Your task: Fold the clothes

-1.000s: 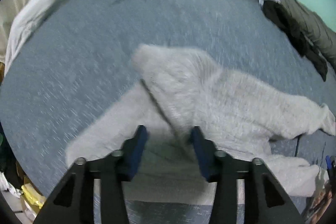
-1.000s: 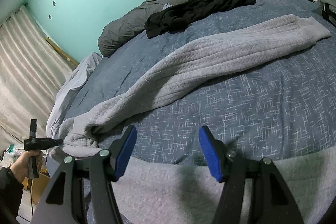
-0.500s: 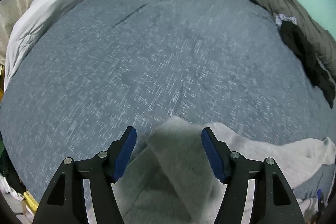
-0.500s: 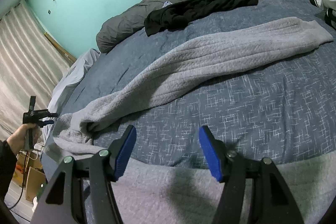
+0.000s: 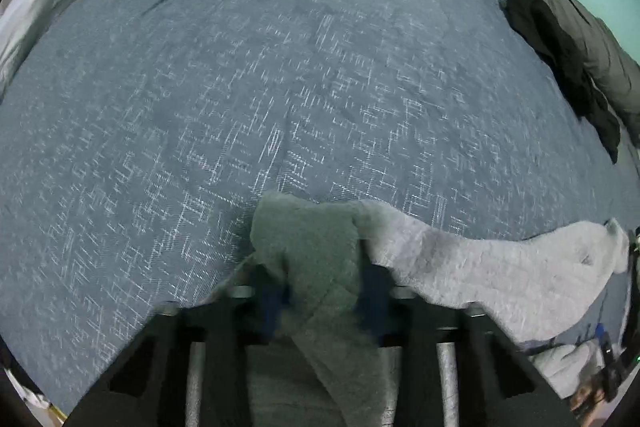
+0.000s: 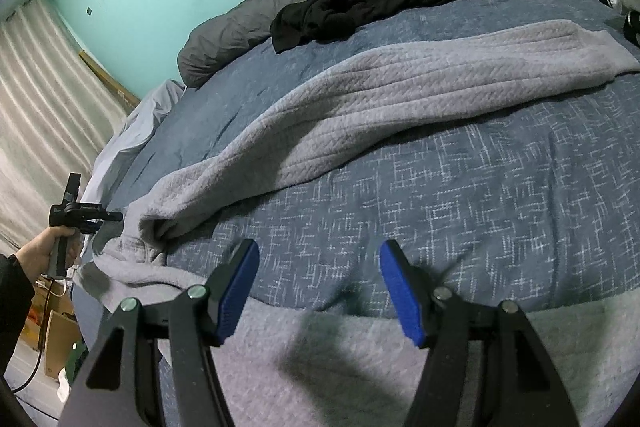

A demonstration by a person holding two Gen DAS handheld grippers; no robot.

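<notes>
On blue bedspread [image 6: 500, 195]: grey knit garment [image 6: 400, 95] lay spread, one end bunched at near edge. Left gripper [image 5: 324, 303] just closed, clamped on a garment fold. Right gripper [image 6: 320, 291] hung open above the garment, gripping nothing.

Bare bedspread [image 5: 280, 75] ahead lies open; black garment [image 6: 384, 7] crowds the far edge.

The left gripper [image 5: 324, 301], pointing steeply down, has just been closing on grey cloth between its blue pads, while the right gripper [image 6: 320, 291] hangs wide open.
</notes>
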